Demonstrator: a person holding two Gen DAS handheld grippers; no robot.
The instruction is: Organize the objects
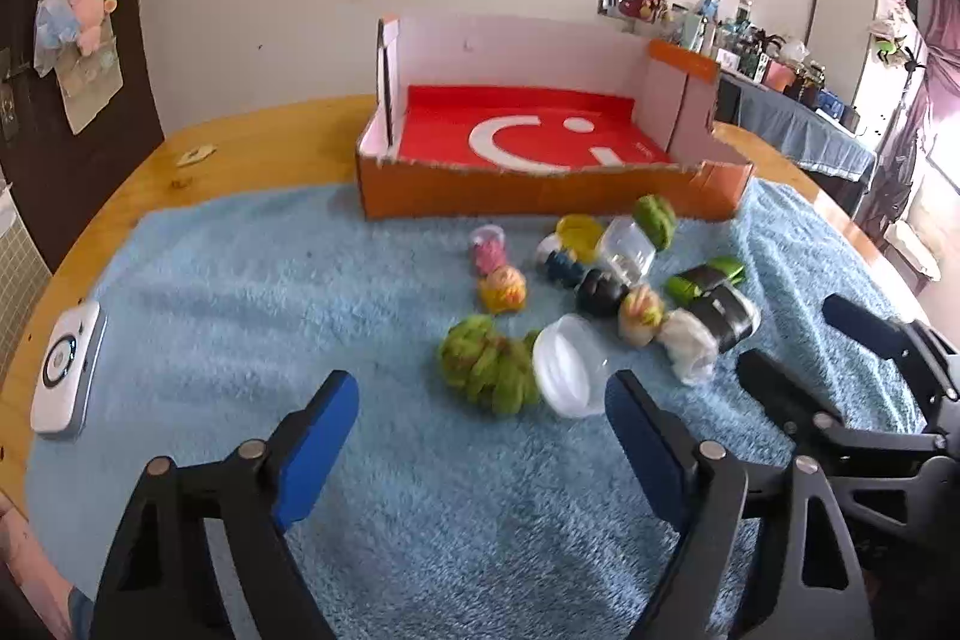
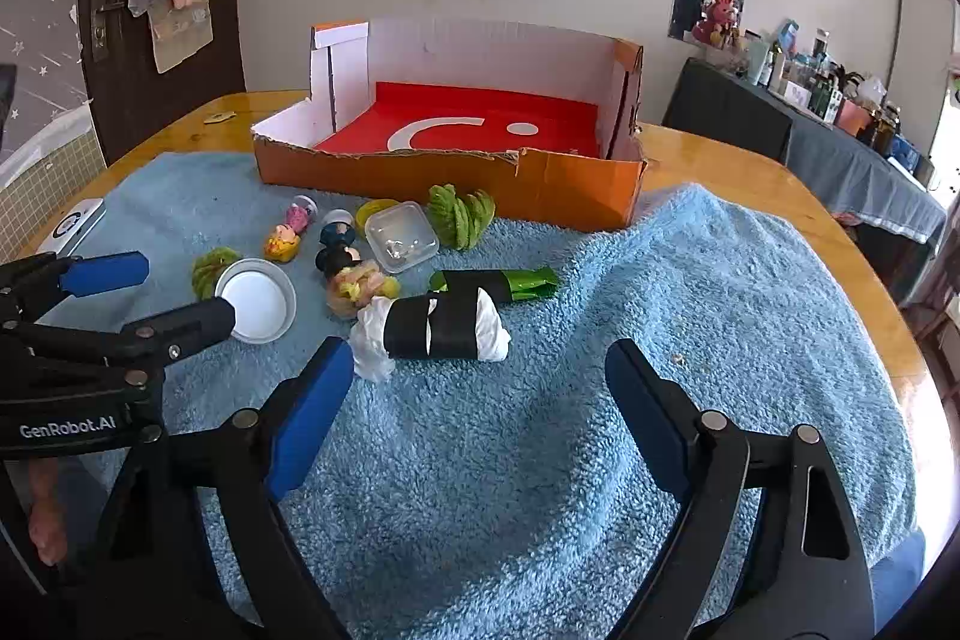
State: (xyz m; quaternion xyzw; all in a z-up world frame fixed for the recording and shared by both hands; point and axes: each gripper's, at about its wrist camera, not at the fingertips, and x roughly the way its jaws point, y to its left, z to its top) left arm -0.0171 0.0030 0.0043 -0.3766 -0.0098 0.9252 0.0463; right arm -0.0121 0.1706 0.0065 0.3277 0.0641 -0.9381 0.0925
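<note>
An orange cardboard box [image 1: 540, 193] with a red floor stands open at the back of the blue towel [image 1: 270, 280]. In front of it lie a green fuzzy ball [image 1: 480, 364], a round clear tub [image 1: 567, 370], a white bundle with a black band [image 1: 708, 328], a green foil packet [image 1: 702, 277], a square clear container [image 1: 627, 250] and small toy figures. My left gripper [image 1: 480, 436] is open just short of the fuzzy ball and tub. My right gripper [image 2: 480, 400] is open too, its left finger beside the white bundle [image 2: 444, 325]. Neither holds anything.
A white device [image 1: 66, 370] lies on the towel's left edge. The wooden table [image 1: 252, 142] shows around the towel. A second green fuzzy ball [image 2: 462, 214] leans near the box front. A cluttered side table [image 2: 840, 148] stands at the right, beyond the table.
</note>
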